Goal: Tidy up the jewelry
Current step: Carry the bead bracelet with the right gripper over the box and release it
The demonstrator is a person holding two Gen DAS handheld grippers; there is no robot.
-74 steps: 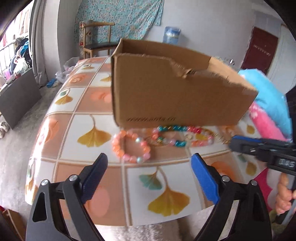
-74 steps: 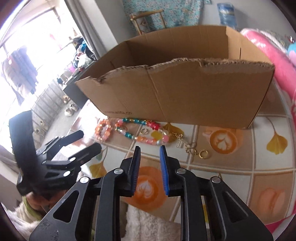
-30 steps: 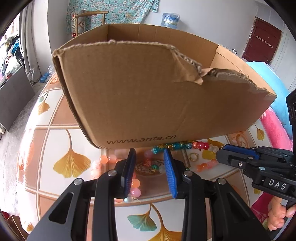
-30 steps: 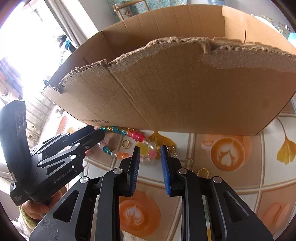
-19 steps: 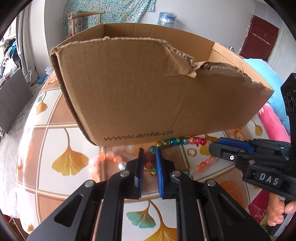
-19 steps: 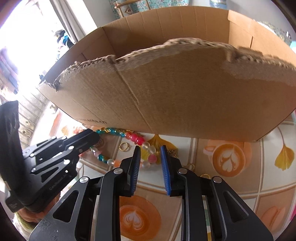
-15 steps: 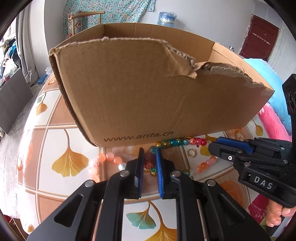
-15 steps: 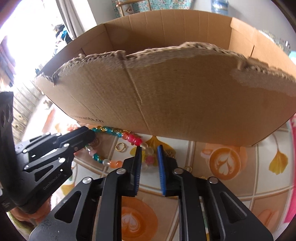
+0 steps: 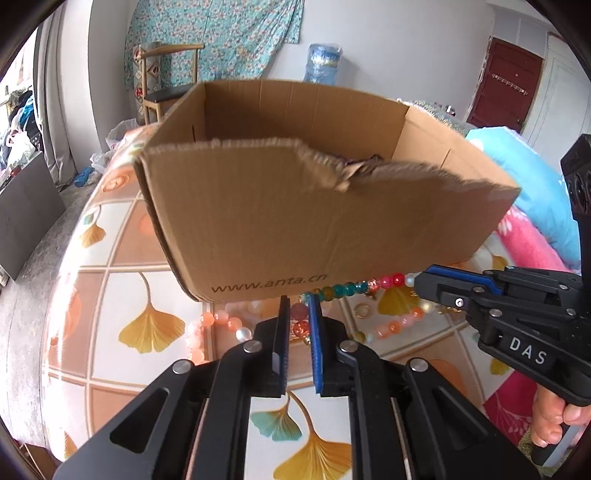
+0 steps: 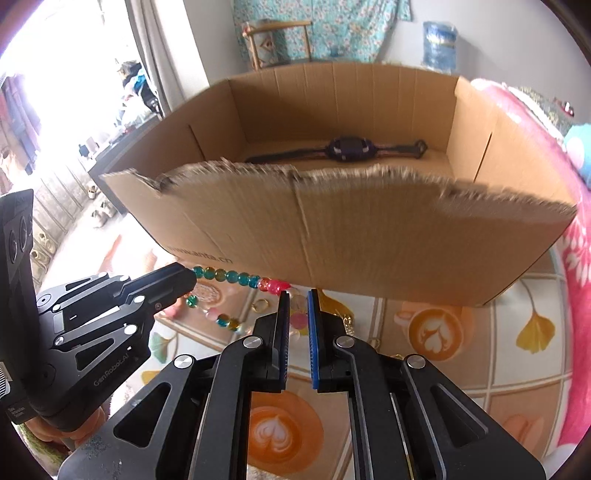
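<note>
grippers, two. left gripper (image 9: 297, 300): jaws have just been closing, now pinching the multicolour bead strand (image 9: 347, 288) in front of the cardboard box (image 9: 295, 221), beads showing between the blue pads. right gripper (image 10: 295, 293): jaws have also just been closing, now pinching the same strand further along, a pale and a pink bead caught between its pads.

bead strands, two. the multicolour one, teal, amber, red, pink and clear, is stretched level between the two grippers just before the box's front wall, its slack loop hanging toward the table (image 9: 122, 369). the peach bead bracelet (image 9: 207, 325) lies on the table before the box's front left corner.

small gold rings and bits of chain (image 10: 347, 321), a few, lie on the table under the strand; exact count cannot be told.

cardboard box, one, open-topped, front rim torn, printed web address low on its front wall.

right wrist view only: inside the box, against its back wall, a dark strap-like piece (image 10: 347, 149) lies flat. left wrist view shows the box's inside only in part. left wrist view only: a dark red door (image 9: 506, 81) beyond the box to the right.

surface: tablecloth of tiles with ginkgo leaves and coffee cups.

room: behind the box, a wooden chair (image 9: 162, 74), a floral cloth (image 9: 214, 33) on the wall, a water bottle (image 9: 323, 66); right of it, pink and blue bedding (image 9: 532, 229).
</note>
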